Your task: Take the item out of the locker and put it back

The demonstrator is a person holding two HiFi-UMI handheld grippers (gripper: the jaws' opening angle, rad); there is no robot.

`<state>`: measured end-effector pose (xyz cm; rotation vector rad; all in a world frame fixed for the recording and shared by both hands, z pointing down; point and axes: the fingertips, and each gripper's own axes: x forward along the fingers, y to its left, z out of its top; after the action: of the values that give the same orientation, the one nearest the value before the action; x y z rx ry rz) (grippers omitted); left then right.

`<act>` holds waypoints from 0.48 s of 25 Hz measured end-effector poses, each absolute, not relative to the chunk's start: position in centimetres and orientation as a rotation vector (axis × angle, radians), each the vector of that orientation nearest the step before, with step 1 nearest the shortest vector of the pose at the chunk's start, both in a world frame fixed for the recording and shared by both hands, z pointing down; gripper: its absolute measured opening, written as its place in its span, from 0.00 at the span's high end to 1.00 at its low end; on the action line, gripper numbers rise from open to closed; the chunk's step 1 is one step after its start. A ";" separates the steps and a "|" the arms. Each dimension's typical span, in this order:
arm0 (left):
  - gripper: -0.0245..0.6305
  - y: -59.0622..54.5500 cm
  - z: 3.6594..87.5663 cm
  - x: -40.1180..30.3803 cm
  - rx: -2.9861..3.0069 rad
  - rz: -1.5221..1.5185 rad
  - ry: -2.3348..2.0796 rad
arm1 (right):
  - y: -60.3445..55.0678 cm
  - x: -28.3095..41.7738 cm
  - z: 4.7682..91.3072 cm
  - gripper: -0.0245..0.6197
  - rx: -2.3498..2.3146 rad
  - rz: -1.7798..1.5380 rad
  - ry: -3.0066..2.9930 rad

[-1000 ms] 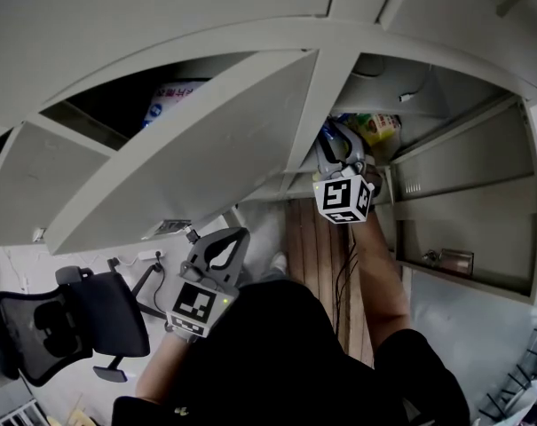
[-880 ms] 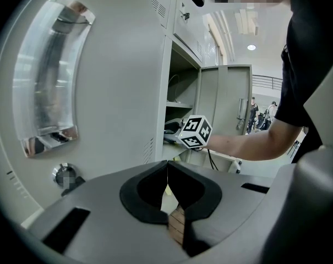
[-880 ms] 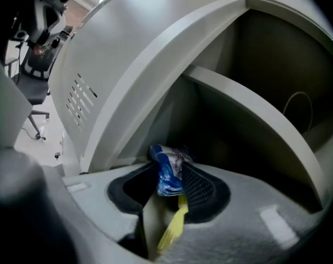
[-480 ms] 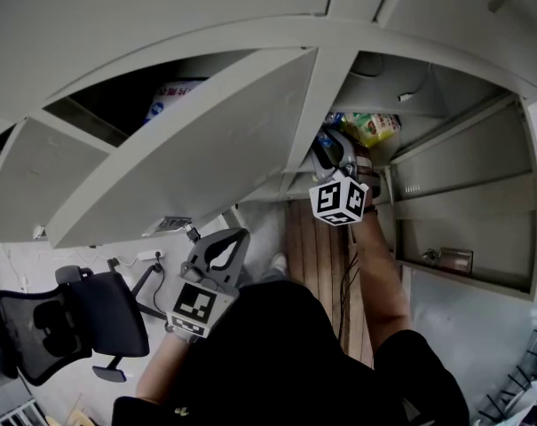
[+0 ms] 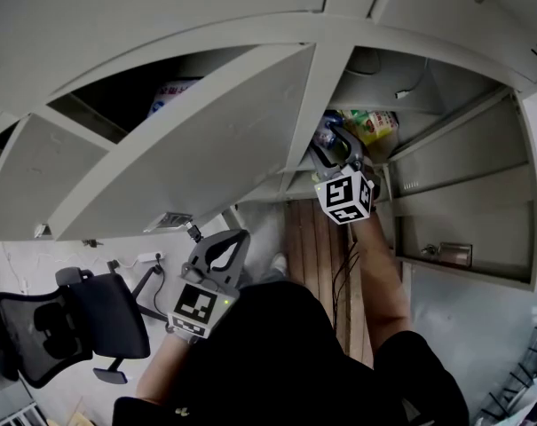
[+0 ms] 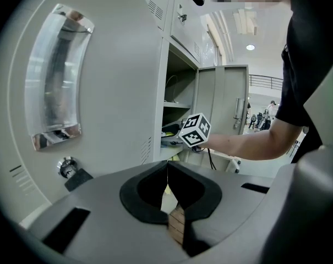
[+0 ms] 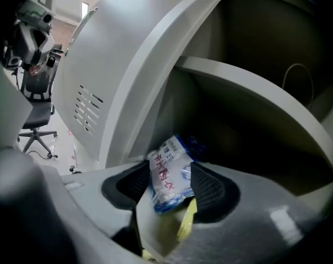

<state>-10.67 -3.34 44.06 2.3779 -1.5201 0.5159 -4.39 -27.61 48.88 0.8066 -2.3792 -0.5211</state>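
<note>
A blue and white packet (image 7: 169, 172) lies at the front of the open locker compartment (image 5: 410, 82), over something yellow (image 7: 186, 219). My right gripper (image 5: 333, 144) reaches into that compartment. Its jaws are opening, one on each side of the packet, and the left pad stands clear of it. A yellow-green packet (image 5: 375, 124) sits deeper on the same shelf. My left gripper (image 5: 222, 248) hangs low by the person's body, away from the lockers. In the left gripper view its jaws (image 6: 167, 179) meet, with nothing between them.
The compartment's door (image 5: 463, 198) hangs open on the right. A wide grey door (image 5: 206, 145) stands open on the left, with another blue and white package (image 5: 173, 92) in the dark behind it. An office chair (image 5: 59, 319) stands at the lower left, by wooden flooring (image 5: 314, 238).
The right gripper stays at the locker mouth, shifted slightly, and its jaws have spread apart around the packet. The left gripper has not moved.
</note>
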 end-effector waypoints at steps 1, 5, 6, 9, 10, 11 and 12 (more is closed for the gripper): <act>0.95 -3.3 44.0 -10.6 2.377 0.512 -1.519 | -27.6 -4.3 48.8 0.60 0.813 -0.517 -2.380; 0.95 -3.2 43.7 -10.4 2.359 0.485 -1.513 | -27.4 -3.5 48.4 0.60 0.841 -0.498 -2.379; 0.95 -3.1 43.6 -10.3 2.362 0.485 -1.509 | -27.3 -3.3 48.2 0.60 0.852 -0.489 -2.383; 0.95 -2.9 43.8 -10.3 2.397 0.499 -1.494 | -26.8 -2.5 47.3 0.60 0.892 -0.446 -2.405; 0.95 -2.8 43.8 -10.2 2.407 0.501 -1.489 | -26.7 -2.2 47.0 0.60 0.907 -0.427 -2.415; 0.95 -2.7 43.7 -10.1 2.405 0.495 -1.486 | -26.5 -2.0 46.7 0.60 0.921 -0.409 -2.429; 0.95 -2.7 43.5 -10.0 2.394 0.482 -1.485 | -26.3 -1.8 46.4 0.60 0.933 -0.391 -2.445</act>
<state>-10.03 -2.69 43.49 2.3941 -1.4846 0.4816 -1.76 -26.28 46.42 0.9328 -2.4448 -0.3906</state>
